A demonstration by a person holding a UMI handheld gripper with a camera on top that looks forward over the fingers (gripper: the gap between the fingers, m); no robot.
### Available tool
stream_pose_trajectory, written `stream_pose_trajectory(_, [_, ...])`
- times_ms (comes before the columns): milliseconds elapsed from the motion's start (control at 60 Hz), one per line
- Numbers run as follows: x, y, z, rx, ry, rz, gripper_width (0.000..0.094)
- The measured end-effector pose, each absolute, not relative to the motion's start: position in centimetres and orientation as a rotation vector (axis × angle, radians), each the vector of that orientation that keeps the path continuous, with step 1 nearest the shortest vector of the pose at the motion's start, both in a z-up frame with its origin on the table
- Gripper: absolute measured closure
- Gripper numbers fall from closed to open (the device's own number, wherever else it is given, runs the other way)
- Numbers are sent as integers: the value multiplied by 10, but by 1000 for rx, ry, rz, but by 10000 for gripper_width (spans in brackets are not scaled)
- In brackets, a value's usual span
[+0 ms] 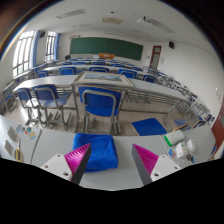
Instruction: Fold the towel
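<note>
Classroom rows of blue chairs [98, 102] fill the background, with a green board [105, 46] on the far wall. Our fingers [112, 160] are spread wide over the white desk [118, 150], holding nothing. One towel [96, 150] lies just ahead by the left finger, another blue cloth [150, 127] further right. We risk pinching both layers or dragging it off the desk. Its near edge is hidden; items beside the right finger are unclear.

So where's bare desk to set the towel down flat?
Bare desk lies between the blue towel and the second blue cloth, just ahead of the open tongs. It is crowded beside the right finger, where small items cluster.
</note>
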State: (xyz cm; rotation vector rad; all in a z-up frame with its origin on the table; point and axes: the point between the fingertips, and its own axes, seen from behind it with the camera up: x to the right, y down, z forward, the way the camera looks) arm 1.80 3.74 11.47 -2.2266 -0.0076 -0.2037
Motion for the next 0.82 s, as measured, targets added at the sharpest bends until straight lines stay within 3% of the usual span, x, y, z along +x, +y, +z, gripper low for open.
stream_pose_trajectory(383, [-115,-140,201,-2172,14,-159,83])
stream_pose_trajectory(583, [-168,-230,218,-2194,-25,-153,82])
stream_pose_trajectory(817, [-185,-278,230,-2189,9,-127,87])
